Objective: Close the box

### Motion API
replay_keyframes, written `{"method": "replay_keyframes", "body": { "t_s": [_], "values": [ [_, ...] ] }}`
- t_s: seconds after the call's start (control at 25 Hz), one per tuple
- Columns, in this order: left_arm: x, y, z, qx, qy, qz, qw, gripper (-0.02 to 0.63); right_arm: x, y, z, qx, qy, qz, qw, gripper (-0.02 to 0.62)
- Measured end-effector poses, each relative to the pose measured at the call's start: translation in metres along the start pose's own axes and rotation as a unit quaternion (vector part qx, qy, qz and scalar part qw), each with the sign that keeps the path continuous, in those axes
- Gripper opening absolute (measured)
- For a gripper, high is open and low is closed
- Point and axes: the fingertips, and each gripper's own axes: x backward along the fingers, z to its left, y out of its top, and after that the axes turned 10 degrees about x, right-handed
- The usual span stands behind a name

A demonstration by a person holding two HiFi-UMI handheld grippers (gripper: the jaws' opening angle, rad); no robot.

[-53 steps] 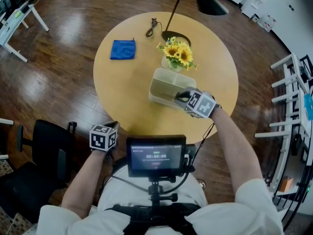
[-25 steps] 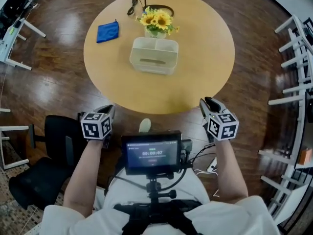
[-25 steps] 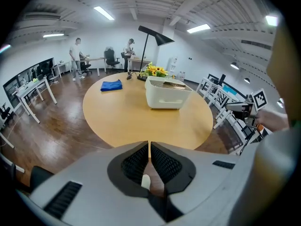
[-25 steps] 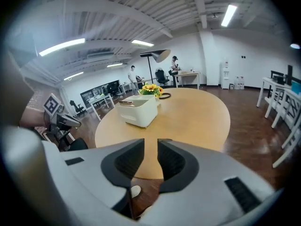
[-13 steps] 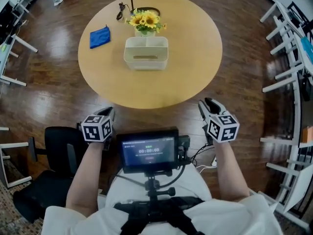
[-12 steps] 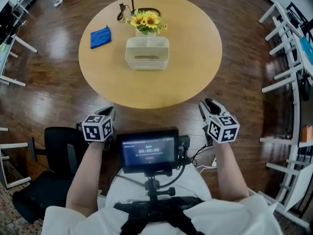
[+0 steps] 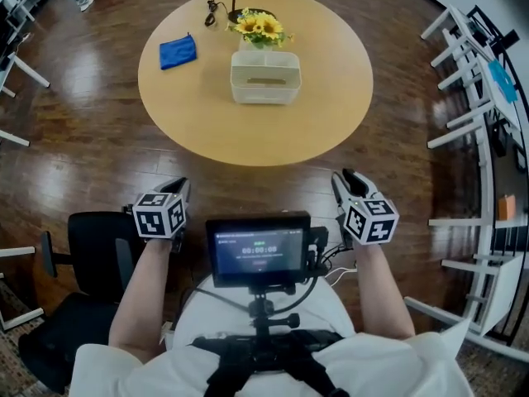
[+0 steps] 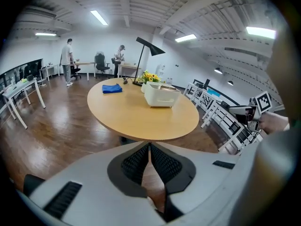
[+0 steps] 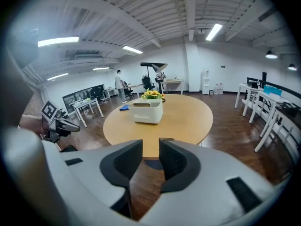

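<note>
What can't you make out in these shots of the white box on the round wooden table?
- White plastic box: whether it is shut and what it holds. Too small in the head view, walls block both gripper views.
- Black screen at the person's chest: text too small, head view.
- Small black object beside the yellow sunflowers: too small to identify.

The table [image 7: 248, 131] is matt pale wood, the floor [image 7: 74, 147] glossy dark planks. The box [image 7: 264, 79] looks smooth cream plastic; at the table's ten o'clock lies a soft blue cloth [image 7: 178, 51].
</note>
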Motion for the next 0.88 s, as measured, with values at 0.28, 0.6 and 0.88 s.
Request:
{"method": "replay_keyframes", "body": {
  "t_s": [0.28,0.6,0.88],
  "values": [
    [0.011,-0.016,0.023,-0.003,-0.02,0.009,0.9998,0.017,0.013,-0.014,0.033,-0.009,-0.021,0.009,1.0,0.117],
    [0.004,-0.017,0.022,-0.009,-0.03,0.012,0.9994,0.017,0.018,-0.017,0.037,-0.009,-0.029,0.009,0.999,0.117],
    [0.032,-0.032,0.033,-0.012,-0.037,0.011,0.9992,0.017,0.038,-0.025,0.066,-0.008,-0.037,0.009,0.999,0.117]
  ]
}}
